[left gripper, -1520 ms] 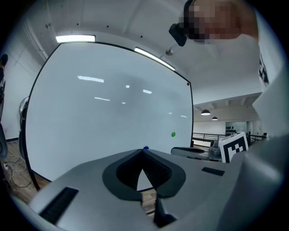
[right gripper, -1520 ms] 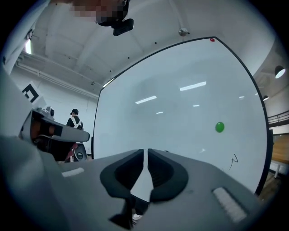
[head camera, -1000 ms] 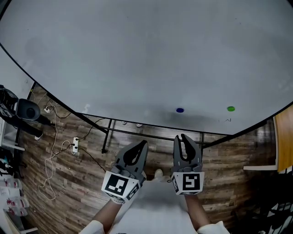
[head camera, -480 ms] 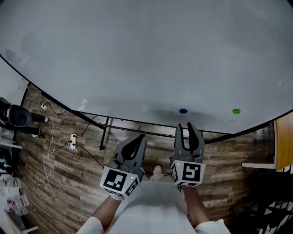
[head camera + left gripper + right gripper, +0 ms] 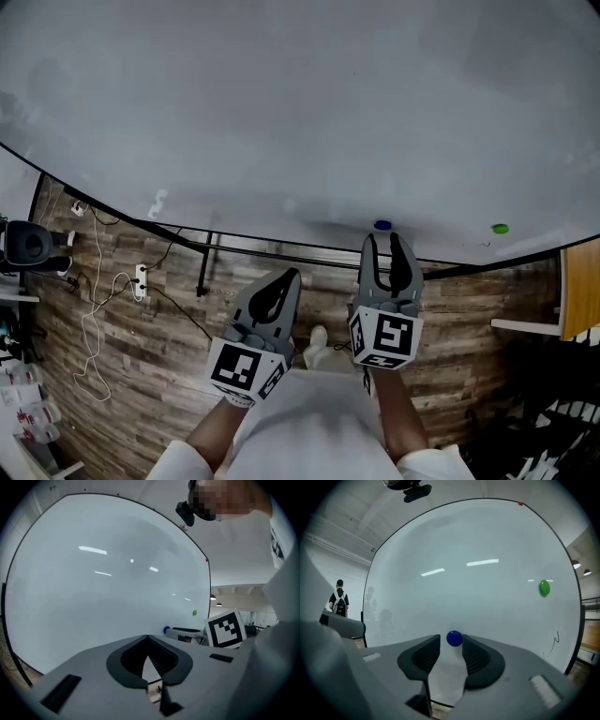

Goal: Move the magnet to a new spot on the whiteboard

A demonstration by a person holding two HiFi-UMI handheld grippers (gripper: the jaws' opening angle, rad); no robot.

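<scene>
A small round blue magnet (image 5: 382, 226) sticks low on the big whiteboard (image 5: 300, 112), near its bottom edge. My right gripper (image 5: 385, 240) reaches up to it. In the right gripper view the blue magnet (image 5: 454, 638) sits between the tips of the right gripper (image 5: 451, 640), whose jaws are opening; thin gaps show on both sides. A green magnet (image 5: 501, 229) sits further right on the board. My left gripper (image 5: 285, 279) hangs back below the board, with its jaws together and nothing held. The left gripper view shows the blue magnet (image 5: 166, 630) beyond the left gripper (image 5: 147, 637).
The board's stand legs (image 5: 211, 267) rise from a wooden floor with cables and a power strip (image 5: 141, 278) at the left. A wooden panel (image 5: 581, 291) stands at the right edge. A small pen mark (image 5: 555, 641) is on the board below the green magnet (image 5: 544, 588).
My right gripper has moved forward to the board until its tips reach the blue magnet, and its jaws have spread apart. The left gripper has stayed back, shut.
</scene>
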